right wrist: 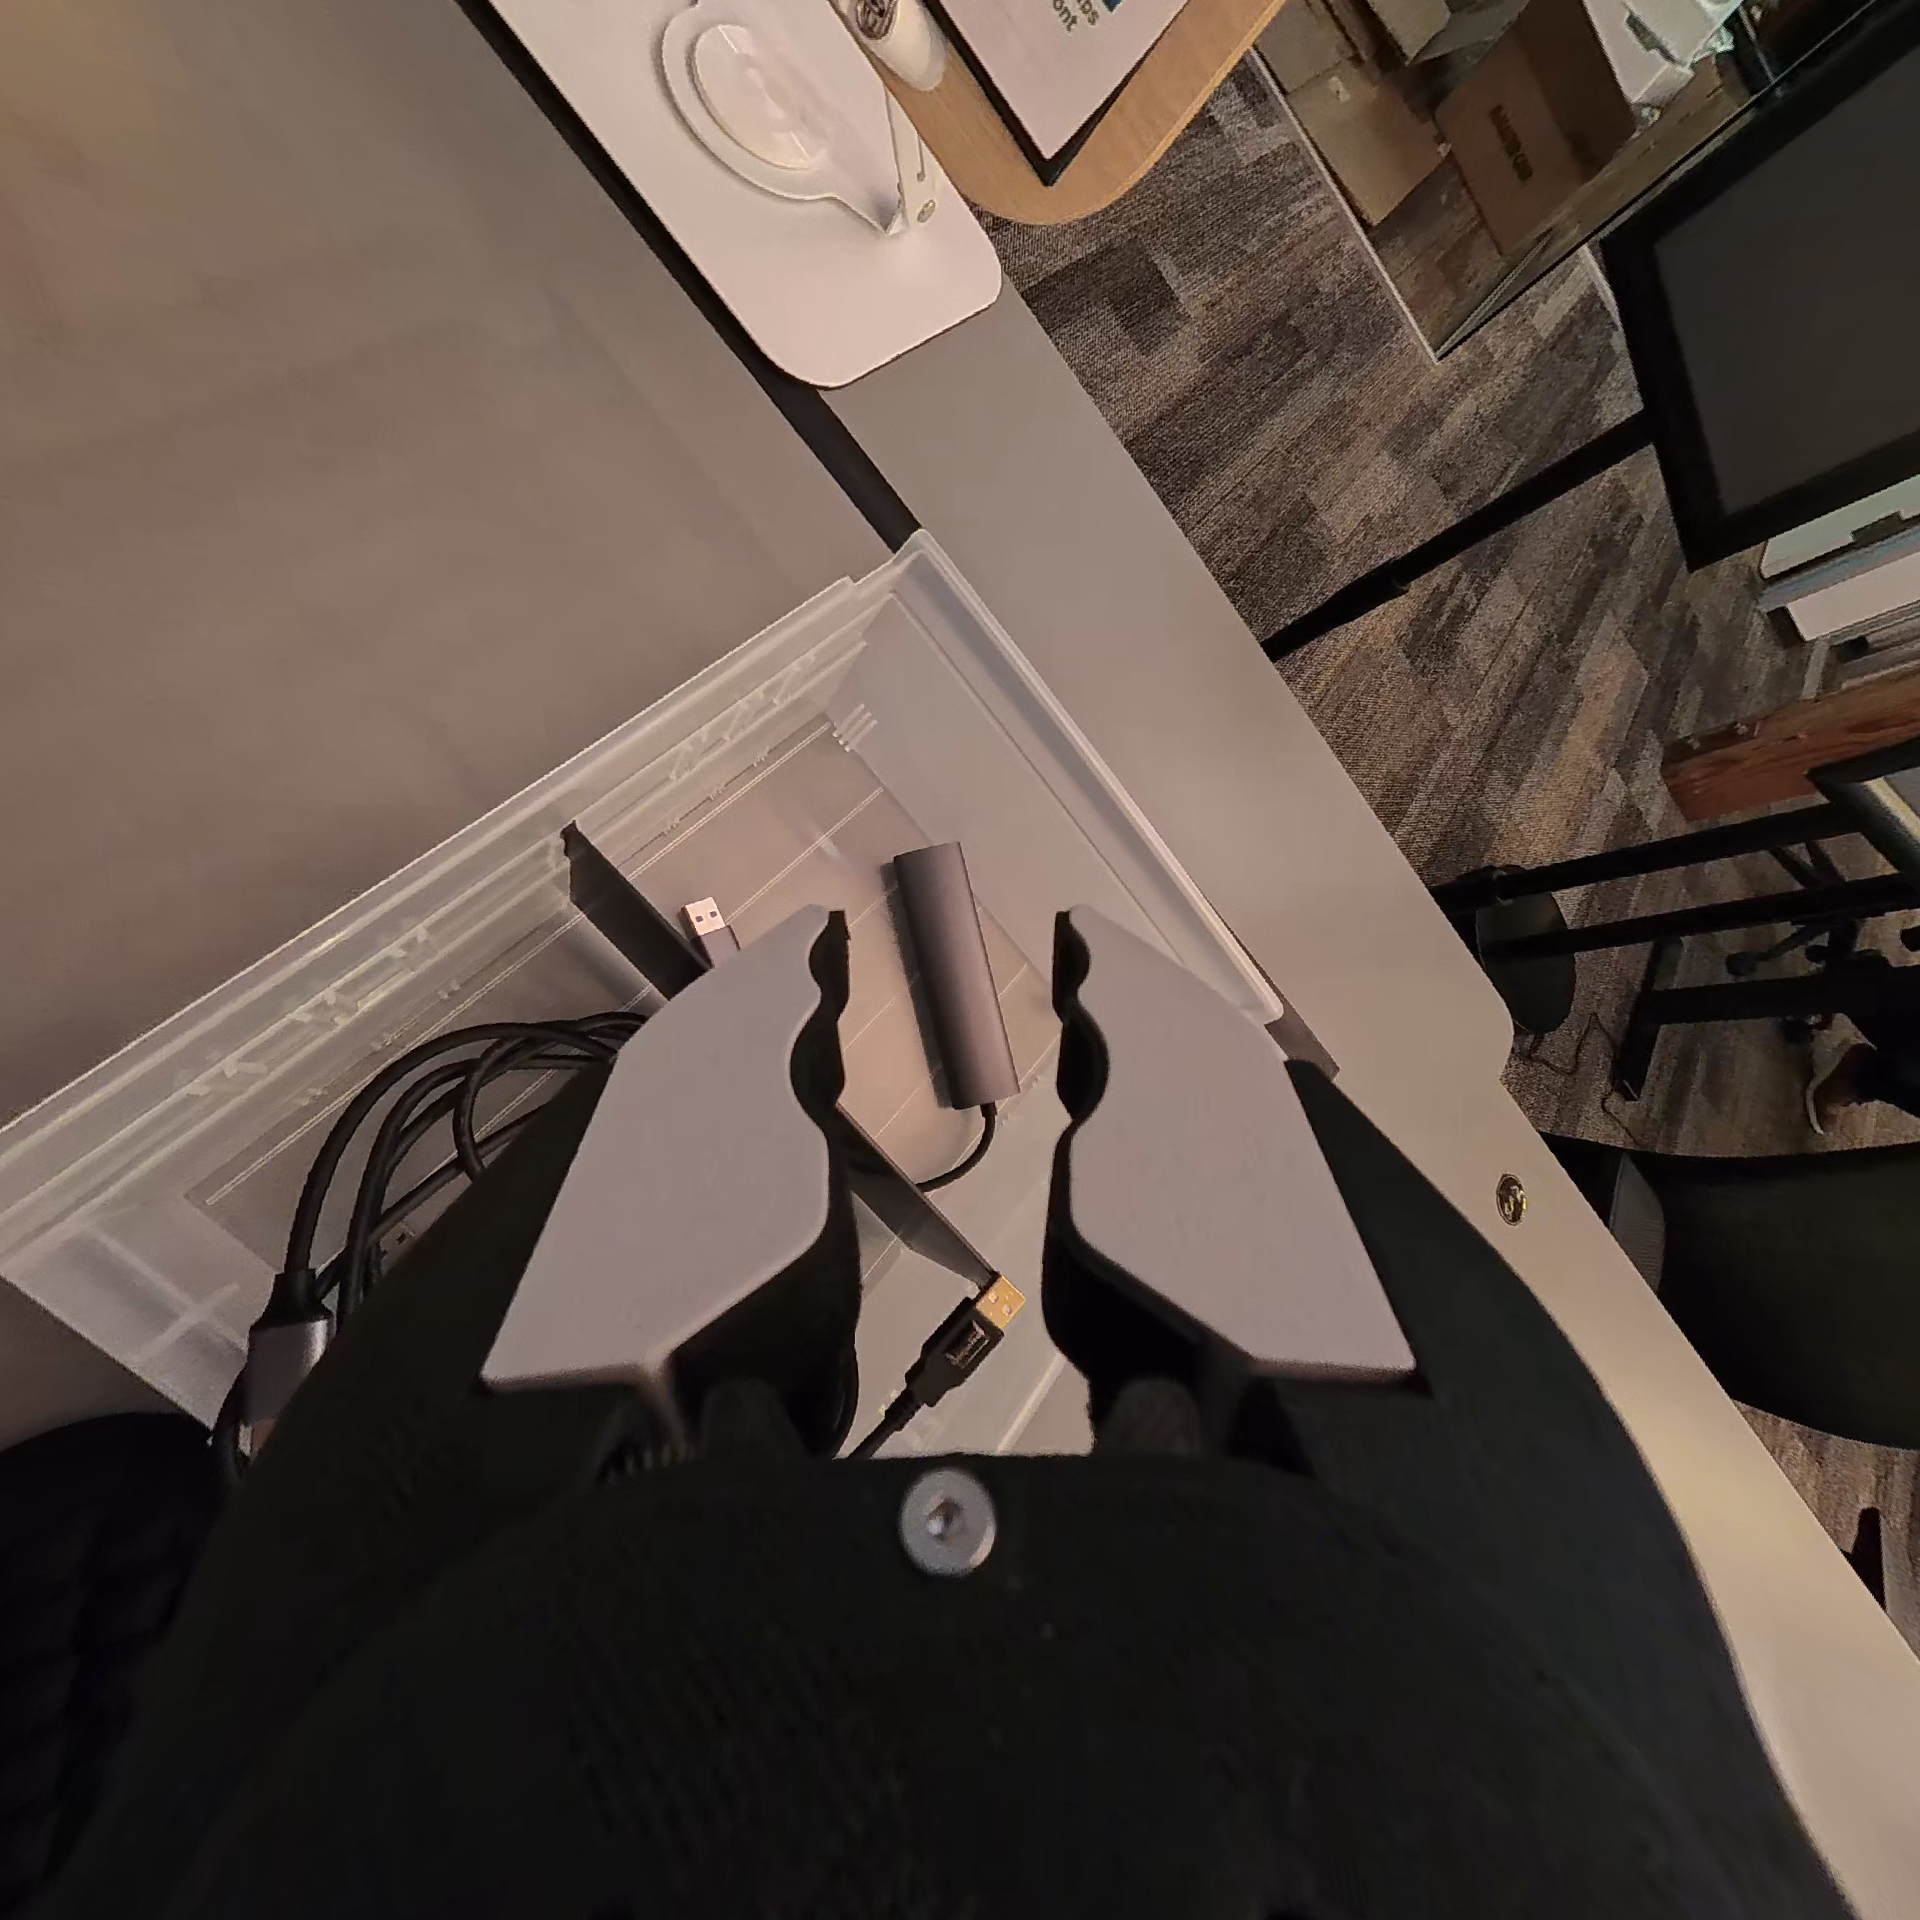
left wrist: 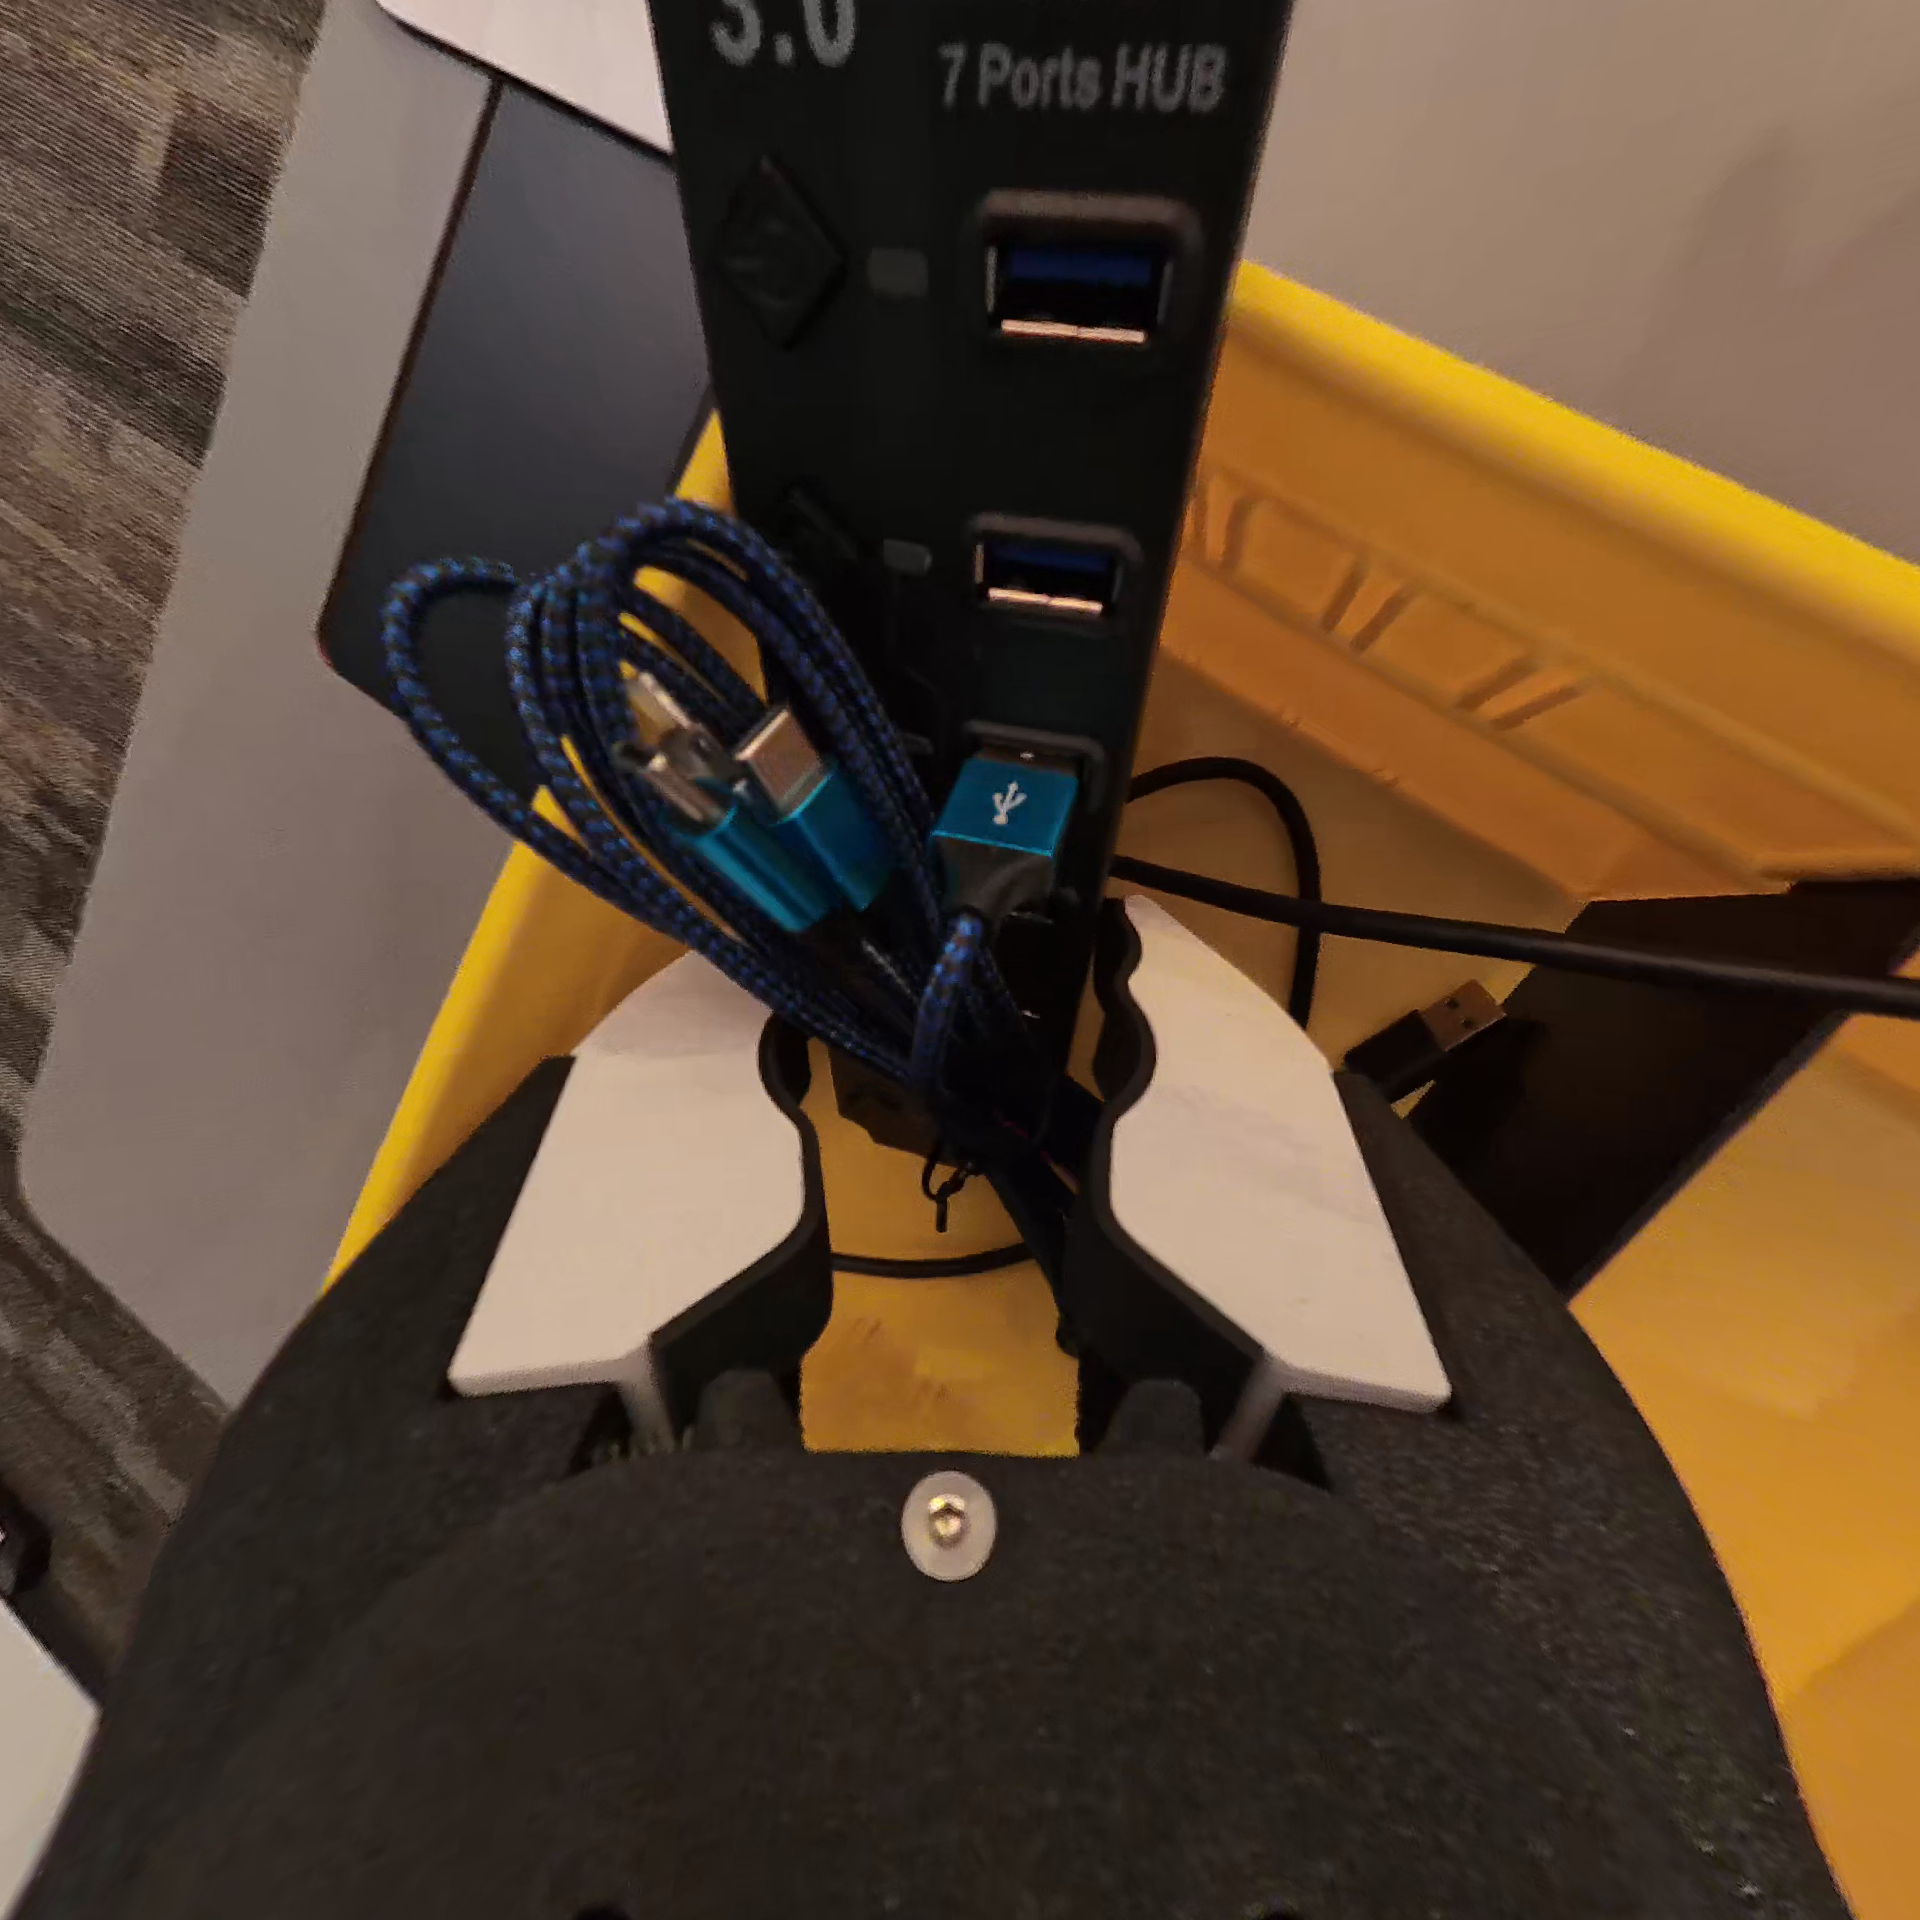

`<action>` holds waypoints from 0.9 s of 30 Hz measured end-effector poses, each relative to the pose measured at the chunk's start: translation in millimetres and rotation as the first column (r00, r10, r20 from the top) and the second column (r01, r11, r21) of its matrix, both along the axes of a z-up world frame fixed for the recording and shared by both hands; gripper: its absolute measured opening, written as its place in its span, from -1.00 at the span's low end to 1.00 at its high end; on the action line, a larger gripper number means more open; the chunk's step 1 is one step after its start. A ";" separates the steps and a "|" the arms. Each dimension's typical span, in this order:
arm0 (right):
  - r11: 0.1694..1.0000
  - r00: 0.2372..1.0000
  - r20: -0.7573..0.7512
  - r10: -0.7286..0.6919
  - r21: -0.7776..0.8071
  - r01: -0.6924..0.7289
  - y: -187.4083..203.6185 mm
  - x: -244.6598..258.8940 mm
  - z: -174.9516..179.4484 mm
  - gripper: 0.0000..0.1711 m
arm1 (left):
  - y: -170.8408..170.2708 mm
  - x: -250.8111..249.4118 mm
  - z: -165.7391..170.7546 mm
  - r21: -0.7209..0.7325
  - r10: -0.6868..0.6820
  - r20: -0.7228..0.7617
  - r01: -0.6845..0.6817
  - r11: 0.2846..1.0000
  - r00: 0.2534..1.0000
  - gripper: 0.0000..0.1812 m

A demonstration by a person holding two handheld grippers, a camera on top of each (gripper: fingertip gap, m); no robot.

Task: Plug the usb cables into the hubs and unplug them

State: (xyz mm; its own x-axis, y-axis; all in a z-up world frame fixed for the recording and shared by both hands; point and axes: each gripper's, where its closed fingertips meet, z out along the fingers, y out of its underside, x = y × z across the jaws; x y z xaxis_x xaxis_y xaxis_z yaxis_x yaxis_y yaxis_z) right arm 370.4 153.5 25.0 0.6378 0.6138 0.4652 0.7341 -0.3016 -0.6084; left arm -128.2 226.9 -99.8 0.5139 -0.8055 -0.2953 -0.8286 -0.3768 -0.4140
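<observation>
In the left wrist view, my left gripper (left wrist: 945, 997) is shut on the lower end of a long black multi-port hub (left wrist: 966, 416), which stands upright over a yellow bin (left wrist: 1455, 623). A blue USB plug (left wrist: 1003, 821) sits in the hub's third visible port. Its blue braided cable bundle (left wrist: 582, 665) hangs to the left with several loose blue connectors. The two ports above are empty. In the right wrist view, my right gripper (right wrist: 948, 920) is open and empty above a clear bin (right wrist: 1039, 665). In that bin lie a slim grey hub (right wrist: 951, 997), coiled black cables (right wrist: 416, 1101) and a gold-tipped USB plug (right wrist: 997, 1299).
A black cable (left wrist: 1507, 935) and a loose black USB plug (left wrist: 1439, 1023) lie in the yellow bin. A silver USB plug (right wrist: 712, 925) lies by a black divider (right wrist: 613, 904) in the clear bin. A white pad (right wrist: 831, 208) sits farther along the table. The table edge (right wrist: 1351, 831) and chairs are to the right. About 50 centimetres separates my left fingertips from my right. Between my right fingertips and the gold-tipped USB plug (right wrist: 997, 1299) there is roughly 15 centimetres.
</observation>
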 end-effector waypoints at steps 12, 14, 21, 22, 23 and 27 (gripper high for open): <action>0.999 1.000 0.001 0.029 0.015 -0.029 -0.3 -12.3 3.7 -0.56 | -20.5 5.5 116.1 0.204 -0.004 -0.246 0.056 0.977 0.969 -0.42; 0.998 0.999 -0.015 0.044 0.035 -0.044 -0.3 -20.1 8.4 -0.56 | -24.9 16.2 143.5 0.232 -0.009 -0.283 0.078 0.970 0.959 -0.42; 0.985 0.985 -0.088 0.151 0.098 -0.142 -9.4 -54.5 26.9 -0.56 | -33.8 66.2 251.9 0.372 0.004 -0.355 0.138 0.918 0.935 -0.43; 0.984 0.983 -0.090 0.158 0.103 -0.149 -10.4 -57.2 28.1 -0.56 | -34.6 73.7 268.0 0.394 0.011 -0.359 0.141 0.908 0.933 -0.43; 0.982 0.982 -0.090 0.166 0.105 -0.157 -11.5 -59.5 28.5 -0.56 | -35.5 81.7 283.6 0.415 0.016 -0.353 0.141 0.899 0.936 -0.43; 0.977 0.976 -0.088 0.199 0.099 -0.190 -16.1 -69.0 27.7 -0.56 | -39.9 108.7 344.2 0.473 0.039 -0.302 0.114 0.873 0.953 -0.43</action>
